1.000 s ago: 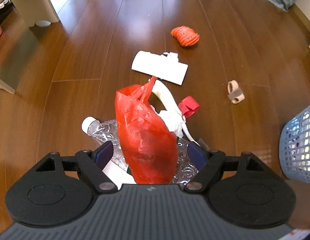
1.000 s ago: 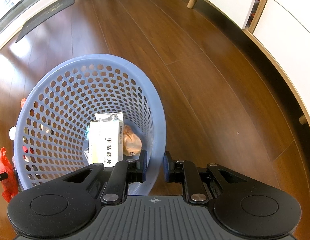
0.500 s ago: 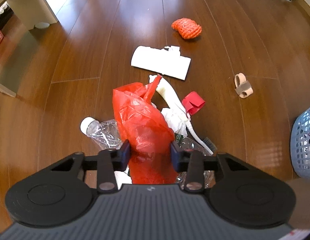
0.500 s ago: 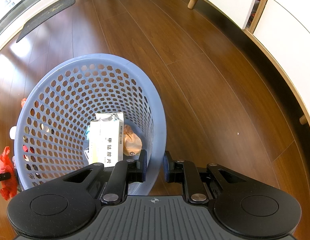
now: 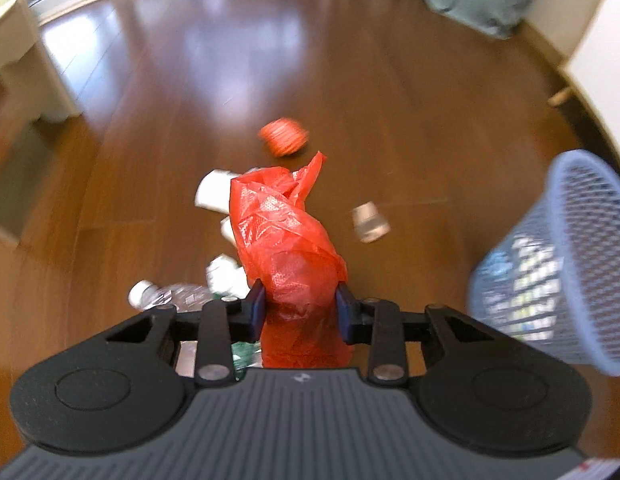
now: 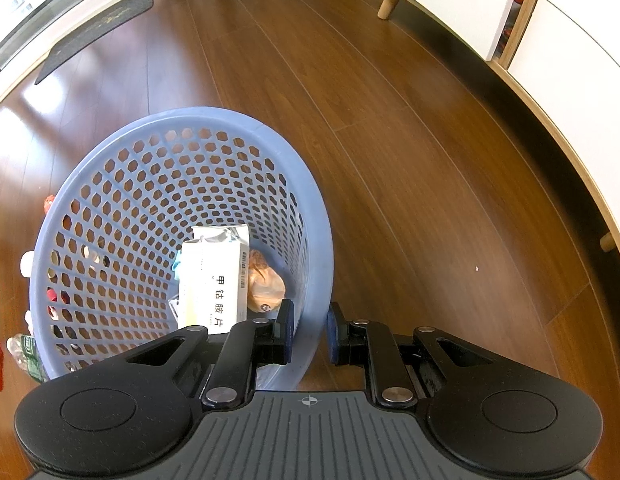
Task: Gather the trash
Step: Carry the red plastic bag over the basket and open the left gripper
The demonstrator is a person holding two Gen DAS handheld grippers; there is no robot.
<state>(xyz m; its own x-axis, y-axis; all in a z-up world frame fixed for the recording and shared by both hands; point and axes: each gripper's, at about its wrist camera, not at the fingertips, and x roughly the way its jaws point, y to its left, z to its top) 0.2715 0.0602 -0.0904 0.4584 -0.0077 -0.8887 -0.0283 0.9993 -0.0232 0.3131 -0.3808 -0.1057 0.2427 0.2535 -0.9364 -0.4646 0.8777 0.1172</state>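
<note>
while the left gripper (image 5: 299,312) has its jaws closing onto the crumpled red plastic bag (image 5: 287,248), the blue pads already press the bag's lower bulge from both sides, and the bag stands up out of the grip, lifted clear of the brown wooden floor (image 5: 181,92). its long axis runs roughly upright in the left wrist view, leaning slightly right, with a twisted handle tip pointing up and away from the gripper and the bulk hanging below the pads.

the right gripper (image 6: 308,334) is nearly shut, pinching the near rim of the round blue perforated plastic basket (image 6: 121,176), which tilts with its mouth toward the litter. a white printed carton (image 6: 213,280) and a tan crumpled wrapper (image 6: 265,284) lie inside it. in the left wrist view the basket sits well off to the right of the bag.

the risks, as i judge them: the film is thin and slippery, so a pinch on a loose fold could let it slide out on the way over; the loose tail may catch the rim and drape outside; and a knock from the left gripper could twist the basket in its narrow rim grip. a clear crushed plastic bottle (image 5: 165,296) and an orange knitted item (image 5: 283,141) remain on the floor.
</note>
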